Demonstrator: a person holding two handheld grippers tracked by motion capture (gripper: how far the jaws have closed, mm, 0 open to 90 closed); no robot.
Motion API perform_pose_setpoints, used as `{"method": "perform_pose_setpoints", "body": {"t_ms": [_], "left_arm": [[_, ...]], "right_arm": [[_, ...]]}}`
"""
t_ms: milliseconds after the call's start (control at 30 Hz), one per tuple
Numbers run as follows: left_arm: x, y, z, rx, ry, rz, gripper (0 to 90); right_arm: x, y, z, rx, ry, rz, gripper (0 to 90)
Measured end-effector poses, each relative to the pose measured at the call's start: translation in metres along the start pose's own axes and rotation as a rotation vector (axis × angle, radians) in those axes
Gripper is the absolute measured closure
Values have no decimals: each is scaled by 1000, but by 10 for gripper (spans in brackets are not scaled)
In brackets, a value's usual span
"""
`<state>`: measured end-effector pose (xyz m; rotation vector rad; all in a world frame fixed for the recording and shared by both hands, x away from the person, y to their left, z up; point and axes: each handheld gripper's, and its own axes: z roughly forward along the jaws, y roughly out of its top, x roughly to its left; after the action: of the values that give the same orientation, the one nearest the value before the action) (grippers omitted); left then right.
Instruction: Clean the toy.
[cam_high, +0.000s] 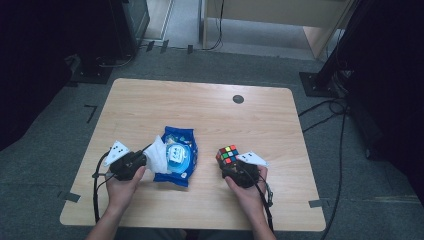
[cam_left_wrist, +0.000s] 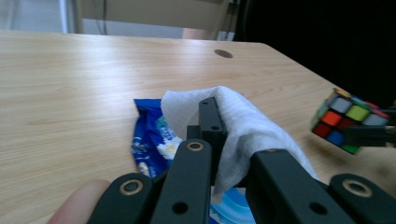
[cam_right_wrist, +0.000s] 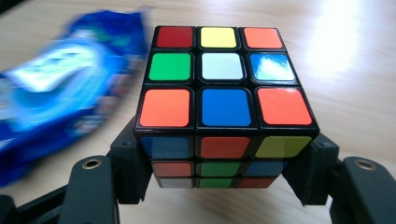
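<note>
A blue wet-wipe pack (cam_high: 176, 157) lies on the wooden table (cam_high: 200, 110), left of centre. My left gripper (cam_high: 145, 159) is shut on a white wipe (cam_high: 156, 156) at the pack's left edge. In the left gripper view the wipe (cam_left_wrist: 243, 126) drapes over the jaws above the pack (cam_left_wrist: 149, 140). My right gripper (cam_high: 231, 167) is shut on a scrambled puzzle cube (cam_high: 227, 154), held just above the table right of the pack. The cube (cam_right_wrist: 224, 98) sits between the black jaws in the right gripper view, with the pack (cam_right_wrist: 56, 93) blurred at left. The cube (cam_left_wrist: 348, 120) shows at right in the left gripper view.
A dark round grommet (cam_high: 238, 99) sits in the table's far right part. Cables (cam_high: 330, 110) and black stands lie on the grey floor beyond the table. Bare wood stretches across the table's far half.
</note>
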<state>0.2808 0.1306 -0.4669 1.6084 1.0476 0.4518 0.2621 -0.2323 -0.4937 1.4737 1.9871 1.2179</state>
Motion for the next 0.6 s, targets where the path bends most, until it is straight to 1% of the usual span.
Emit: {"method": "perform_pose_setpoints", "body": {"t_ms": [67, 100, 133, 167, 200, 267, 300, 367, 433, 500, 533, 600], "left_arm": [[-1, 1, 0, -5, 35, 18, 893], [-2, 1, 1, -6, 44, 22, 893], [-5, 2, 1, -7, 49, 28, 893], [-7, 2, 2, -7, 51, 34, 893], [-10, 2, 3, -5, 51, 38, 893], [-17, 3, 6, 1, 48, 44, 892], [-21, 3, 6, 2, 39, 54, 892], [-33, 3, 8, 5, 17, 91, 892], [-47, 2, 10, 14, -19, 141, 892], [-60, 0, 12, 23, -58, 198, 891], [-66, -1, 12, 28, -80, 224, 889], [-77, -3, 13, 39, -95, 282, 888]], "right_arm": [[15, 5, -2, -3, 52, -68, 346], [26, 7, -3, -1, 90, -112, 346], [33, 8, -4, 1, 112, -137, 346], [44, 9, -4, 4, 152, -177, 346], [51, 10, -5, 7, 173, -201, 347], [69, 9, -4, 27, 226, -264, 346], [74, 8, -3, 34, 244, -278, 346], [86, 6, 0, 53, 270, -295, 347], [94, 5, 2, 73, 290, -306, 347], [100, 4, 4, 88, 296, -320, 346], [101, 4, 4, 95, 290, -325, 347], [103, 5, 5, 110, 277, -333, 346]]}}
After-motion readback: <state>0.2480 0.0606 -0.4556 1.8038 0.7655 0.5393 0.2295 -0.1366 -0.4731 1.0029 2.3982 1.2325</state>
